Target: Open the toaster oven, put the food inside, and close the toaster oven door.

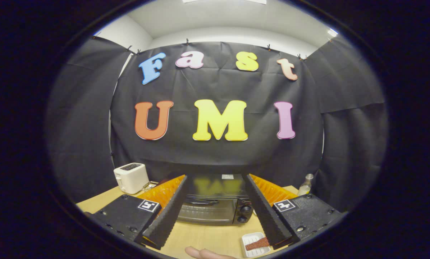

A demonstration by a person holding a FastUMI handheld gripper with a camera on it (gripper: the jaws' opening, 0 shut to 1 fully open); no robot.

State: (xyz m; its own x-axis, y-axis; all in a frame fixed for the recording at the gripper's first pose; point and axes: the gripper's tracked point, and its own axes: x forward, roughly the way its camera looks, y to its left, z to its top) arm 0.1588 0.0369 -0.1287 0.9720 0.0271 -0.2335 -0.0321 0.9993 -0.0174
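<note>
A booth hung with black cloth encloses a light wooden tabletop [207, 237], and on it, toward the far side, stands the black toaster oven with a glass door [207, 210], seen squarely between the two fingers of the gripper [215, 235]. The fingers are spread wide and hold nothing. The oven's door is closed, its bar handle [200, 202] running across the top of the glass, with two round knobs [244, 213] stacked at its right. Near the right finger, on the near part of the table, lies a small white rectangular tray [250, 245] carrying a reddish-brown strip of food [257, 244]. A white two-slot toaster [130, 177] sits far left, and a small clear bottle [306, 185] stands far right. A person's fingertip [204, 254] rests at the near edge of the table. The task seems to be at its very start: nothing is opened or loaded. The next move likely calls for bringing the fingers forward to the handle and pulling the door down and outward, which probably hinges at the bottom.
</note>
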